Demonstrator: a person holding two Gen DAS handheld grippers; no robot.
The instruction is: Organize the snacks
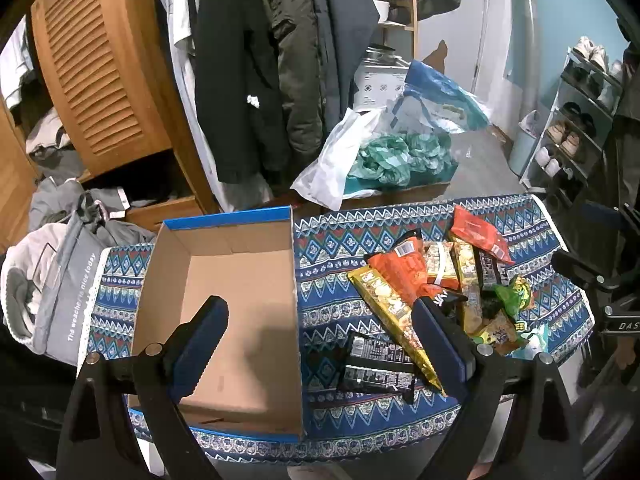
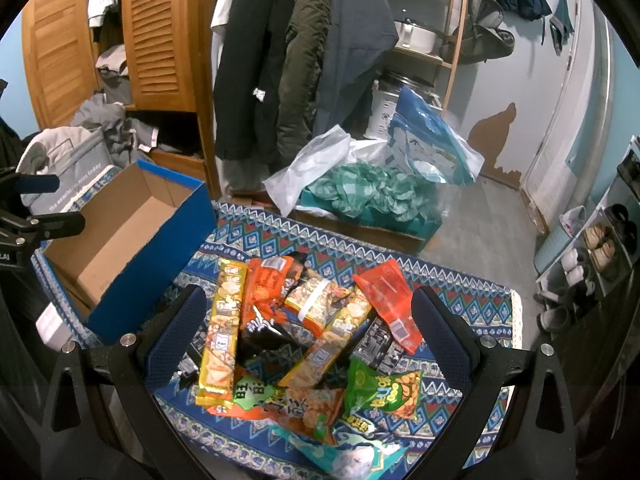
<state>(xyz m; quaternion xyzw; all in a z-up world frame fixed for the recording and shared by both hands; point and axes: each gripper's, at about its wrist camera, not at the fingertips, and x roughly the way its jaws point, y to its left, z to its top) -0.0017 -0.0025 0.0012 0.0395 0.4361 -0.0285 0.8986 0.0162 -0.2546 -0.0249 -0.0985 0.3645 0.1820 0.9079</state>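
Two grippers, both wide open, holding nothing: left gripper (image 1: 320, 328) above cardboard box (image 1: 224, 280) edge, right gripper (image 2: 306, 320) over snack pile (image 2: 304, 336) on patterned cloth (image 1: 332, 248).

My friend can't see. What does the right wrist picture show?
The open right gripper hovers over a pile of snack packets on a blue patterned tablecloth. To the left stands an empty cardboard box with blue sides. Behind are hanging coats and a wooden wardrobe.
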